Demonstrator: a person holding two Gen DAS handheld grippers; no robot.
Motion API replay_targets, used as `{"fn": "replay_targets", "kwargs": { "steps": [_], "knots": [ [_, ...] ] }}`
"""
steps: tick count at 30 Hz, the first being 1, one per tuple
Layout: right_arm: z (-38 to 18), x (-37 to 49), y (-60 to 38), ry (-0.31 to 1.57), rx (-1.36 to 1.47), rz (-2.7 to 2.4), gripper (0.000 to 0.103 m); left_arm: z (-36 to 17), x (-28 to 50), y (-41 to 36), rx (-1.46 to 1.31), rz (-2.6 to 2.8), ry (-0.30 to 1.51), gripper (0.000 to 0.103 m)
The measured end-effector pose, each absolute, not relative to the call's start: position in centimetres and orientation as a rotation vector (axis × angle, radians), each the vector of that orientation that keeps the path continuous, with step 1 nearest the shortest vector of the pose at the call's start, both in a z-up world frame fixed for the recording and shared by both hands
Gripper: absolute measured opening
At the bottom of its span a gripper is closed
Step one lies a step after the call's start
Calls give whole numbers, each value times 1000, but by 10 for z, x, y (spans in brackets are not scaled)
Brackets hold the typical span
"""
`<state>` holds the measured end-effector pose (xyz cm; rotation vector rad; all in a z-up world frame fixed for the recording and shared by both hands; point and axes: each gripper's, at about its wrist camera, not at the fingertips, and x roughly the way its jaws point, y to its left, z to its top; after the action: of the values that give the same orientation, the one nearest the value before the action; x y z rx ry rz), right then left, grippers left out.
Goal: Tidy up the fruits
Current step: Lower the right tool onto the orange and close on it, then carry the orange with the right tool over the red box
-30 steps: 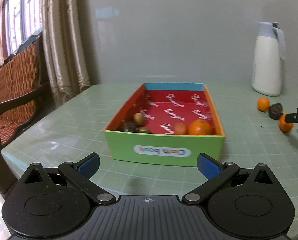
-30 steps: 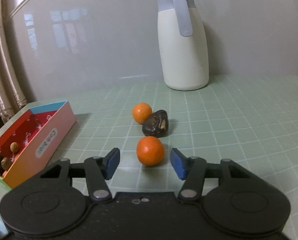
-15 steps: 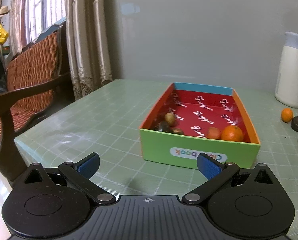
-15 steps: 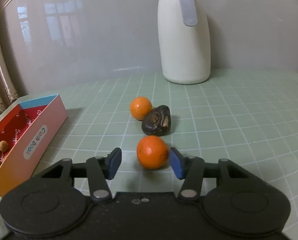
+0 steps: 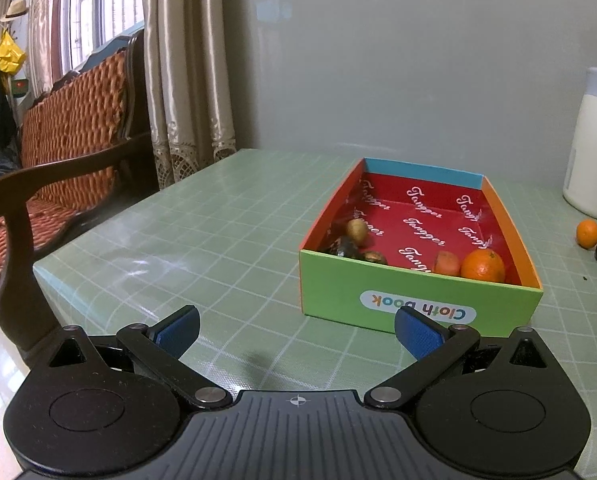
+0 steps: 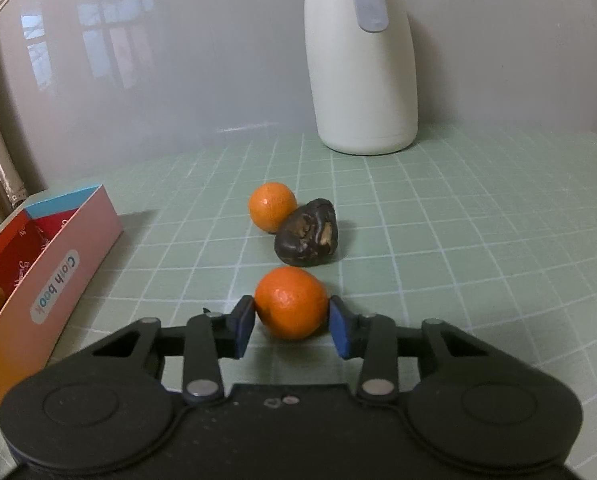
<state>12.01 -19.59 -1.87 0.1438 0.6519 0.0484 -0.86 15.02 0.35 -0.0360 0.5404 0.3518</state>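
Observation:
My right gripper [image 6: 291, 325] has closed on a tangerine [image 6: 291, 307] that rests on the green table; both blue pads touch its sides. Just beyond lie a dark wrinkled fruit [image 6: 307, 233] and a second tangerine [image 6: 272, 206]. The colourful "Cloth book" box [image 5: 418, 304] stands to the left, also in the right wrist view [image 6: 54, 280]. It holds an orange [image 5: 482, 266], a smaller orange-red fruit [image 5: 447, 263] and some small brown fruits [image 5: 356, 232]. My left gripper [image 5: 296, 330] is open and empty, low in front of the box.
A white thermos jug [image 6: 364, 68] stands at the back against the grey wall, also at the right edge of the left wrist view [image 5: 592, 160]. A wooden armchair [image 5: 58, 152] and curtains [image 5: 186, 64] are off the table's left edge.
My right gripper has moved forward and closed its pads onto the near tangerine. My left gripper has swung left and back, so the box sits further right in its view.

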Motion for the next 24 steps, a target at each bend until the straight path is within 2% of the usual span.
{"fn": "replay_targets", "kwargs": {
  "steps": [24],
  "knots": [
    [8, 94, -144, 578, 22, 182, 37, 3, -18, 186, -114, 377, 515, 103]
  ]
}}
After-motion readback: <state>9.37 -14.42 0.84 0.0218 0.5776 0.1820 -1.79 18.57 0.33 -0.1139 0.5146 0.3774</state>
